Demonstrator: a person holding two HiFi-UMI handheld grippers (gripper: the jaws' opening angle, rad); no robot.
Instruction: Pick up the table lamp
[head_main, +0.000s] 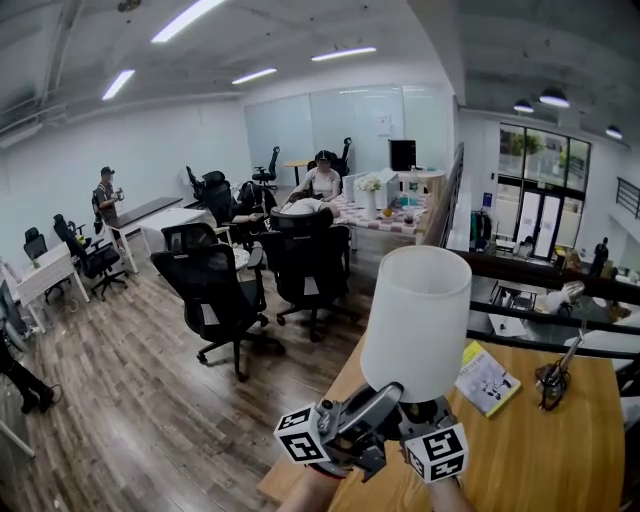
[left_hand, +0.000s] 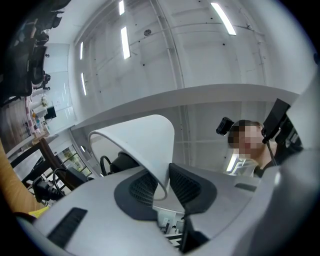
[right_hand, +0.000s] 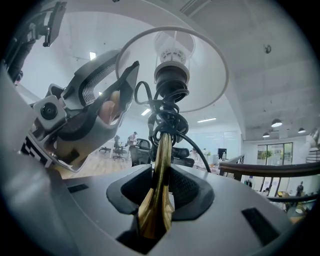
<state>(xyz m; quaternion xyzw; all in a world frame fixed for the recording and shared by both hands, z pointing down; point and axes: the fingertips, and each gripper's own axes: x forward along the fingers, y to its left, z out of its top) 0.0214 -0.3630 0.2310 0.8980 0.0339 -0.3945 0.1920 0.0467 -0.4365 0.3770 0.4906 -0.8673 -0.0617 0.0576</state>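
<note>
Right gripper (right_hand: 159, 187) jaws: partly open. They pinch the gold stem (right_hand: 161, 155) of the table lamp (head_main: 417, 320). One dark pad presses on each side of the stem.
Stem in the jaws: it stands straight up between the pads and gets wider at the bottom, where it goes down into the gap.
Left gripper (left_hand: 161, 185) jaws: almost closed. They pinch the thin bottom edge of the white shade (left_hand: 142, 137), with one pad on each side of the edge.
Left gripper from the right gripper view: it reaches up beside the stem to the rim of the shade.
Black cord (right_hand: 167, 112): it is wound in loops around the top of the stem, just under the bulb holder (right_hand: 171, 75).
Where the lamp is: both grippers hold it. The shade is just above them, over the near corner of the wooden table (head_main: 540, 450). The foot of the lamp is hidden.
On the table: a yellow and white book (head_main: 487, 380) lies flat to the right of the shade. A small dark thing (head_main: 552, 380) sits past it. I cannot tell what it is.
Further away: black office chairs (head_main: 215, 290) stand on a wood floor (head_main: 130, 380).
Far back: a person (head_main: 105, 200) stands by the left wall, near some white desks.
</note>
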